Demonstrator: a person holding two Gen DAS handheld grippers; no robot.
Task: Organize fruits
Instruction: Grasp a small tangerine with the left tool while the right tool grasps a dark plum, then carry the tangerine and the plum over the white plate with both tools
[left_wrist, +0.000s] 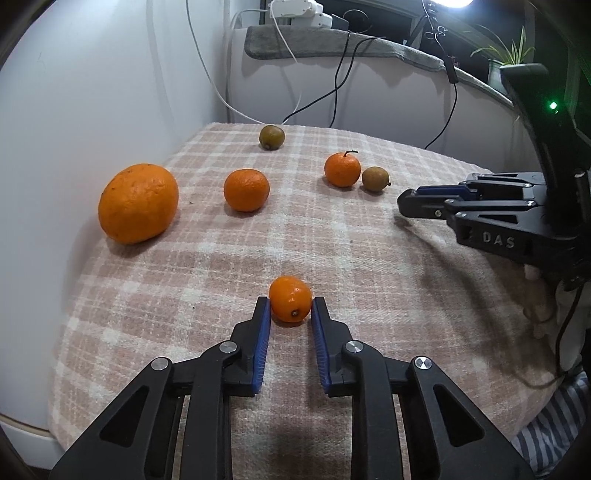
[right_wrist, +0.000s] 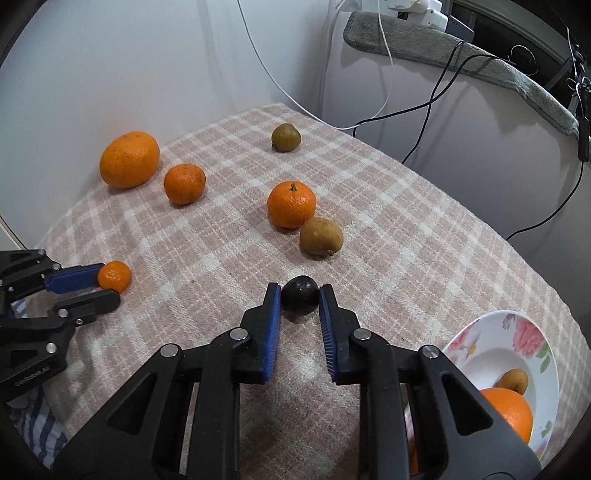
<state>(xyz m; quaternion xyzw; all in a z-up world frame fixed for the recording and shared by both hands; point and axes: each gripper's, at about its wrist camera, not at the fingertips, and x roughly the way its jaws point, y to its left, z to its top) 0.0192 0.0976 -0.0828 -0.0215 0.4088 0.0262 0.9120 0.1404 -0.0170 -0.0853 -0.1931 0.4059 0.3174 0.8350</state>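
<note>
My left gripper (left_wrist: 289, 303) is shut on a small orange kumquat (left_wrist: 290, 298), resting on the checked cloth; it also shows in the right wrist view (right_wrist: 114, 276). My right gripper (right_wrist: 300, 291) is shut on a small dark round fruit (right_wrist: 300, 295); it shows at the right of the left wrist view (left_wrist: 406, 205). A large orange (left_wrist: 137, 203), two mandarins (left_wrist: 246, 190) (left_wrist: 342, 169) and two brown-green fruits (left_wrist: 271, 137) (left_wrist: 375, 178) lie on the cloth beyond.
A flowered white plate (right_wrist: 517, 332) at the front right holds an orange (right_wrist: 508, 410) and a small brown fruit (right_wrist: 513, 380). A white wall borders the left. Cables (left_wrist: 340, 92) hang behind the cloth's far edge.
</note>
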